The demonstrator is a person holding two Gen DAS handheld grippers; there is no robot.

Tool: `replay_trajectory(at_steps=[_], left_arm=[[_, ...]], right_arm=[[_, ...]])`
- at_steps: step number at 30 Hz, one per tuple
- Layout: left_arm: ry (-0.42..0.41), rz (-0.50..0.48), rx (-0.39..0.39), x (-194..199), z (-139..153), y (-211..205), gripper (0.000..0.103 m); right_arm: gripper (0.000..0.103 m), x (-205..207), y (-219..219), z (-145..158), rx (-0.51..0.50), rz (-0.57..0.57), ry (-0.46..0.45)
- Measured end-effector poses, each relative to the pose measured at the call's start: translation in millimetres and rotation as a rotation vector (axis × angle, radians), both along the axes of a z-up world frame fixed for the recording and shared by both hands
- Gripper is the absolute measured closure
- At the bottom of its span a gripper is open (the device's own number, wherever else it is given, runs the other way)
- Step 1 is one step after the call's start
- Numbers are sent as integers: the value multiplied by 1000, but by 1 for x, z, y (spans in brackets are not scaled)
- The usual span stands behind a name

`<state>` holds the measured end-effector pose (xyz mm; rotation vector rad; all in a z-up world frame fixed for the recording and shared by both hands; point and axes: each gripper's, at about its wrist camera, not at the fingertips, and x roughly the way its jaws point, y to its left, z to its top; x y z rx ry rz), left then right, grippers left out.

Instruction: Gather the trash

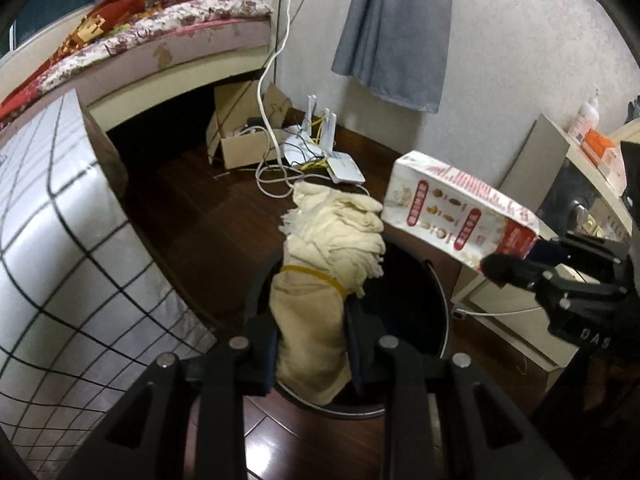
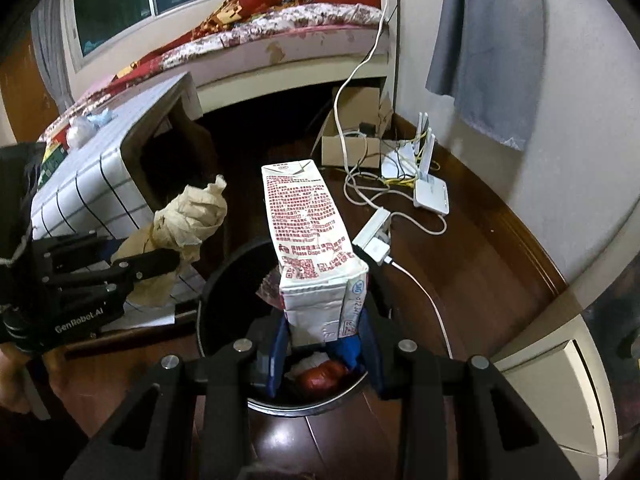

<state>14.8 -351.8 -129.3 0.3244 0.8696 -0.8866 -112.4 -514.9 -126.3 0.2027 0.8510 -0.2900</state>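
My left gripper point(image 1: 312, 344) is shut on a crumpled cream paper bundle point(image 1: 320, 280) bound with a yellow rubber band, held over the round black trash bin point(image 1: 436, 312). My right gripper point(image 2: 324, 340) is shut on the base of a white carton with red print point(image 2: 308, 232), which stands tilted above the same bin point(image 2: 216, 292). Inside the bin lie a red-brown lump and white scraps point(image 2: 320, 372). The left wrist view shows the carton point(image 1: 452, 208) at the right, in the right gripper point(image 1: 516, 264). The bundle point(image 2: 188, 216) and left gripper point(image 2: 148, 268) show at left in the right wrist view.
A box covered in a white grid cloth point(image 1: 52, 232) stands left of the bin. Behind lie a cardboard box point(image 1: 244, 136), white cables, a router point(image 2: 430, 196) and a power strip point(image 2: 374, 236) on the dark wood floor. A bed point(image 1: 160, 40) and white cabinet point(image 1: 580, 184) flank the space.
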Motion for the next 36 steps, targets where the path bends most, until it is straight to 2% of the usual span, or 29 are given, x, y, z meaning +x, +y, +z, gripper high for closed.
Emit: replay_trajectory(at_steps=[12, 13, 15, 16, 17, 19, 21, 23, 28, 36], left_arm=[[80, -14, 47, 6, -32, -14, 72], [97, -23, 53, 6, -36, -18, 67], [103, -7, 67, 8, -41, -19, 38], [91, 27, 79, 10, -44, -17, 7], [85, 68, 68, 12, -46, -11, 1], [104, 119, 47, 18, -48, 1, 1], [97, 170, 66, 20, -51, 12, 1], [80, 203, 91, 20, -54, 23, 1], [62, 238, 109, 19, -55, 39, 1], [30, 257, 95, 12, -40, 54, 1]], right_arm=[[68, 16, -2, -22, -3, 46, 72], [68, 18, -2, -24, -1, 51, 77], [67, 23, -4, -31, 12, 74, 92], [64, 26, -7, -37, 1, 75, 117], [41, 29, -13, -45, -16, 42, 161], [10, 26, -25, -50, -5, -13, 160], [8, 20, -32, -52, -5, -56, 159], [1, 16, -36, -56, 1, -80, 167], [1, 14, -38, -56, 3, -127, 156], [1, 21, -18, -45, -48, -95, 154]])
